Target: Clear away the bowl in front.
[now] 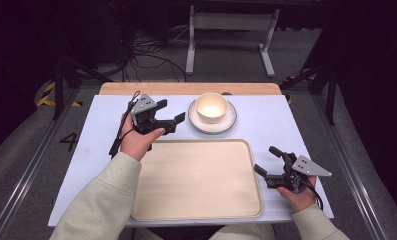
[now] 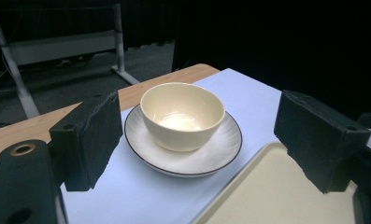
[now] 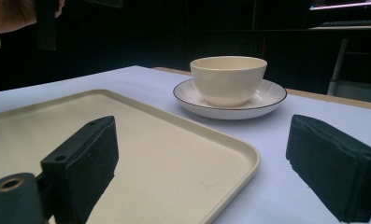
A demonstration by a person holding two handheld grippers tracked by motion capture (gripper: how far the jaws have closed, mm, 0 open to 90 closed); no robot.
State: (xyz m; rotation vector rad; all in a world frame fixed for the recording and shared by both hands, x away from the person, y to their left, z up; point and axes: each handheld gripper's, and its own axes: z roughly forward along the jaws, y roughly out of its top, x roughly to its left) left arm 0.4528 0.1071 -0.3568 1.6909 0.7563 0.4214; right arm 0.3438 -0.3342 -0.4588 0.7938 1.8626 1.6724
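L tool (image 1: 172, 111) is wide open w/ nothing between its jaws, hovering just left of the saucer (image 1: 229, 121), pads aimed at the cream bowl (image 1: 211, 107). In the left gripper view the bowl (image 2: 182, 115) sits centred between the two black pads (image 2: 87, 140), still a bit ahead of them, so no contact yet. The bowl rests upright on the saucer (image 2: 220, 149), both at the far middle of the table (image 1: 96, 130), just beyond the far edge of the beige tray (image 1: 151, 200).

R tool (image 1: 271, 161) is also fully open and empty, held low at the tray's right edge, its jaws straddling the tray corner (image 3: 239, 158) in the right gripper view; bowl (image 3: 228, 79) and saucer (image 3: 272, 95) are well ahead of it.

Step in hand, as I read it: approach/pre-grasp on the bowl or saucer w/ the L tool, prob. to shift it onto the tray. Next move needs the L tool to ease fwd until the pads flank the bowl wall or saucer rim, then close gently. The glazed surface looks slippery, and the bowl could slide on the saucer if the saucer is taken alone.
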